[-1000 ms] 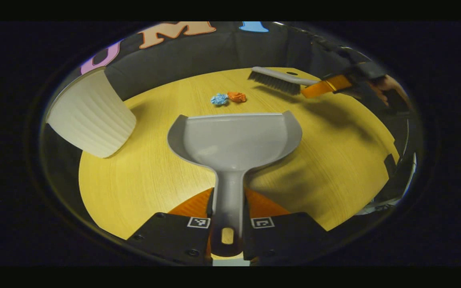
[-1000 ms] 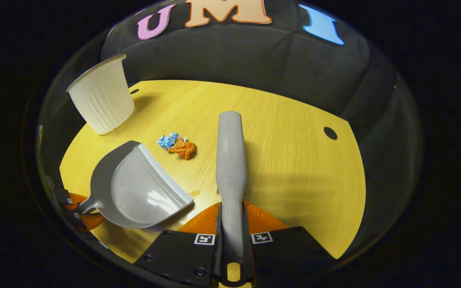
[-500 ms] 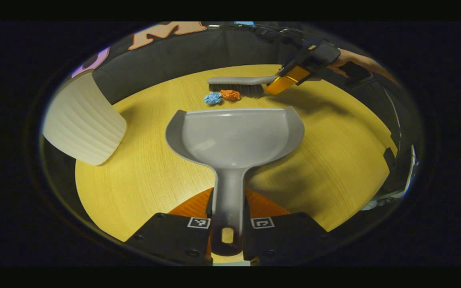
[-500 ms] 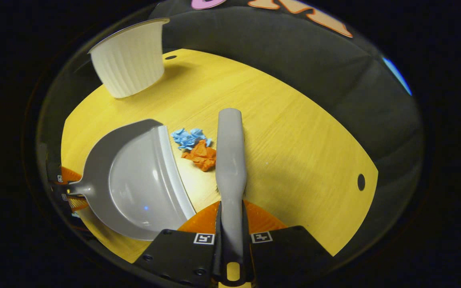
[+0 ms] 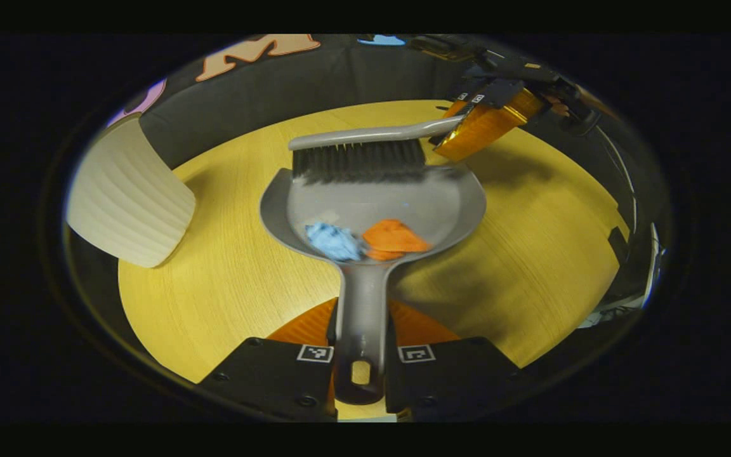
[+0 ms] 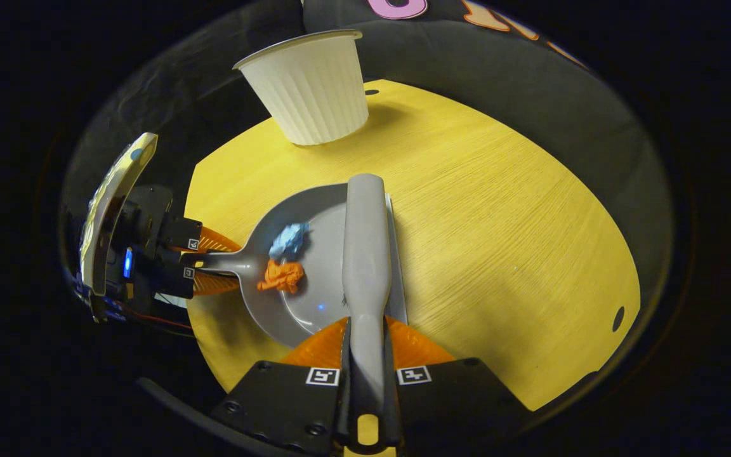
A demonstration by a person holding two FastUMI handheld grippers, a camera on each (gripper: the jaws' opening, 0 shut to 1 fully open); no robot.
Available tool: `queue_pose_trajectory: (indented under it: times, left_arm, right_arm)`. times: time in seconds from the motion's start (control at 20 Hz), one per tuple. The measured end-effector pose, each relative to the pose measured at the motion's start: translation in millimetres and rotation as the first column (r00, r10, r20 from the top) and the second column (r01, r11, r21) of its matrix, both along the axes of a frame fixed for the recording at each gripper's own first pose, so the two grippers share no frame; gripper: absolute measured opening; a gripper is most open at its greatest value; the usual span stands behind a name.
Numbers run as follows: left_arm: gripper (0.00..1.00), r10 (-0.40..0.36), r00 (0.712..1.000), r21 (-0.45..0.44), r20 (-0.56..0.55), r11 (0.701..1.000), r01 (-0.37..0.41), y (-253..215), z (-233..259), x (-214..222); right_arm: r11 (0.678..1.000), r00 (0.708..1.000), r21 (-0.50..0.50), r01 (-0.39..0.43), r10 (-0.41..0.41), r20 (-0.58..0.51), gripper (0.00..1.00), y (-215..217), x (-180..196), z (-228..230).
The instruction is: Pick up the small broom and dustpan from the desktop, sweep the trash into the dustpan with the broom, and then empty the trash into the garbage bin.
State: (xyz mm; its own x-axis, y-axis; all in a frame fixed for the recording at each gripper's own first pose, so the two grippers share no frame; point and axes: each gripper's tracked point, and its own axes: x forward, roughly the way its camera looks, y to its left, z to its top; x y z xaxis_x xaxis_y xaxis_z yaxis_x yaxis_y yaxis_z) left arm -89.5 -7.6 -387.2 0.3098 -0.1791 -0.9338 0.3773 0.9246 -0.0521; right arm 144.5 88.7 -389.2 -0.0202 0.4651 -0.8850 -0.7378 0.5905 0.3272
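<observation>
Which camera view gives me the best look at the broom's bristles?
The left gripper view: the broom faces it, with its dark bristles spread at the dustpan mouth. In the right gripper view the broom's grey back covers them from above; just a few tips peek out beside its neck.

Dim booth, bright warm tabletop (image 5: 226,279), soft shadows, fisheye-bent edges, slight motion blur.

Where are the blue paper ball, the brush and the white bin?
blue paper ball (image 5: 332,242): left gripper view, middle of the crumpled ball lying in the dustpan.
brush (image 5: 359,161): left gripper view, the dark bristles at the dustpan's front edge.
white bin (image 6: 315,95): right gripper view, its ribbed side wall.
</observation>
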Motion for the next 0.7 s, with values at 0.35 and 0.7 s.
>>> queue_pose_trajectory:
  times: [0.35, 0.7]
  left_arm:
    - [0.22, 0.038, 0.995, -0.001, 0.095, 0.999, -0.038, -2.3, 5.5, 9.5]
    - [0.2, 0.088, 0.967, -0.031, 0.238, 0.996, -0.083, -12.6, 52.4, 22.3]
  right_arm:
    - [0.947, 0.935, 0.079, 0.312, -0.321, 0.152, 0.17, -42.5, 19.6, 28.4]
    - [0.828, 0.811, 0.131, 0.546, -0.561, 0.165, 0.17, -131.3, 3.3, 18.9]
